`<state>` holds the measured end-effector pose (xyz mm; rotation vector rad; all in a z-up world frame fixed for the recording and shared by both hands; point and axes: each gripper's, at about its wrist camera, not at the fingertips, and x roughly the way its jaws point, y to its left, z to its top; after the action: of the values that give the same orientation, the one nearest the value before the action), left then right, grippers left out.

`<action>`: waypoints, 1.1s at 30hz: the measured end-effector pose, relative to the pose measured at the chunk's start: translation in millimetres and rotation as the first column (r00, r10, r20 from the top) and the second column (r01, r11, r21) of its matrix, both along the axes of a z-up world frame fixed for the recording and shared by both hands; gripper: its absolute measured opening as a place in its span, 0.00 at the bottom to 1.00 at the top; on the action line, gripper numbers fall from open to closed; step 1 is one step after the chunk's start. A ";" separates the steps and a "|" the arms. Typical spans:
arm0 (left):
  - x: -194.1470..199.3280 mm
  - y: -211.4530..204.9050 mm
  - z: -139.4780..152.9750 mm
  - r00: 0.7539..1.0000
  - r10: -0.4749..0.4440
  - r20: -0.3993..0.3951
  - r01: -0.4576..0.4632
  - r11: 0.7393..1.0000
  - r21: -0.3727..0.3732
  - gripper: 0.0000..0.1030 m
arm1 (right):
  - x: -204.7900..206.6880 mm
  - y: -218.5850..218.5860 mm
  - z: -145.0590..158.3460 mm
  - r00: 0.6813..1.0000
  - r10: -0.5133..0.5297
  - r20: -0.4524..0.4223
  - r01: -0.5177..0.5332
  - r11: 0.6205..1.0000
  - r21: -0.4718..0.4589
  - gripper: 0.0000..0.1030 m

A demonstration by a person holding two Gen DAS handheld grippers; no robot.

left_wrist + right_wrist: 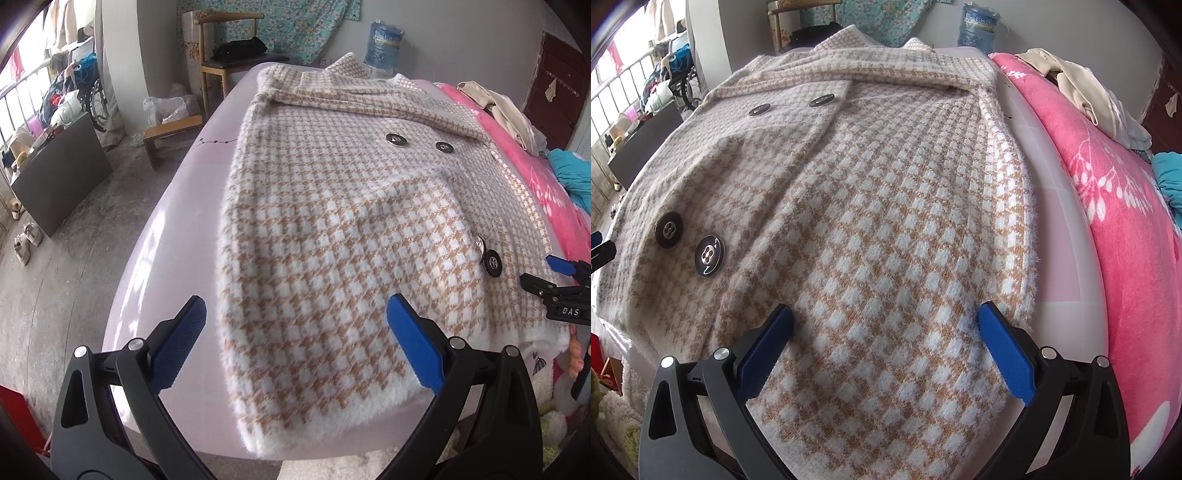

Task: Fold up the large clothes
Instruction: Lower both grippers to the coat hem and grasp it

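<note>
A fuzzy tan-and-white houndstooth coat (332, 221) lies front up on a pale lilac bed surface (177, 206), collar at the far end. Its large dark metal buttons (709, 254) show near the front edge. My left gripper (295, 314) hovers open above the coat's near left hem, nothing between its blue pads (413, 343). My right gripper (886, 314) is open over the coat's (886, 206) near right part, and the fabric below it is not pinched. In the left wrist view the right gripper (554, 275) shows at the right edge.
A pink flowered blanket (1115, 206) runs along the right side with beige clothes (1082, 88) and a teal item (569, 173) on it. A blue water bottle (382, 48) stands beyond the collar. On the left are a wooden chair (225, 62), a low stool (166, 136) and bare floor (74, 266).
</note>
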<state>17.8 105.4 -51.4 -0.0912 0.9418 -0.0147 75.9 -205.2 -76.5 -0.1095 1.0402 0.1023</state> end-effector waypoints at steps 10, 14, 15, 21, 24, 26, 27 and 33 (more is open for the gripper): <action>-33.8 18.5 -14.0 0.999 0.001 -0.046 -0.006 0.995 -0.102 0.64 | -1.3 -0.6 -0.5 1.000 0.002 0.005 -0.003 1.000 0.003 0.94; -36.1 20.1 -23.7 0.998 0.011 -0.067 -0.019 0.991 -0.129 0.55 | -1.1 -1.0 -0.2 1.000 0.002 0.007 -0.002 1.000 0.004 0.94; -36.6 20.4 -25.0 0.998 0.013 -0.067 -0.021 0.991 -0.131 0.53 | -0.8 -0.5 -0.2 1.000 0.002 0.008 -0.002 1.000 0.004 0.94; -28.2 24.8 -29.6 0.998 0.030 -0.053 -0.039 0.986 -0.161 0.48 | -0.3 -2.0 0.3 1.000 0.006 0.012 -0.006 1.000 0.009 0.94; -24.4 26.5 -28.7 0.999 0.035 -0.041 -0.042 0.981 -0.187 0.48 | -0.8 -5.6 7.2 1.000 -0.003 0.001 0.003 1.000 0.027 0.94; -24.4 23.6 -24.6 0.999 0.018 -0.032 -0.024 0.979 -0.202 0.45 | -10.4 -10.2 20.4 0.999 -0.005 0.054 0.003 0.999 0.036 0.94; -25.2 21.8 -23.4 1.000 0.010 -0.029 -0.016 0.980 -0.197 0.44 | -15.1 -12.0 26.1 0.997 -0.002 0.071 0.000 1.000 0.029 0.94; -31.8 20.0 -27.0 0.999 -0.013 -0.042 0.005 0.984 -0.177 0.41 | -34.0 -39.7 33.7 0.998 -0.058 0.015 0.057 0.997 0.043 0.87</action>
<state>-14.1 125.3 -78.4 -0.2521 0.9824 -0.1050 41.9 -244.9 -42.9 -0.0418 1.0238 0.0712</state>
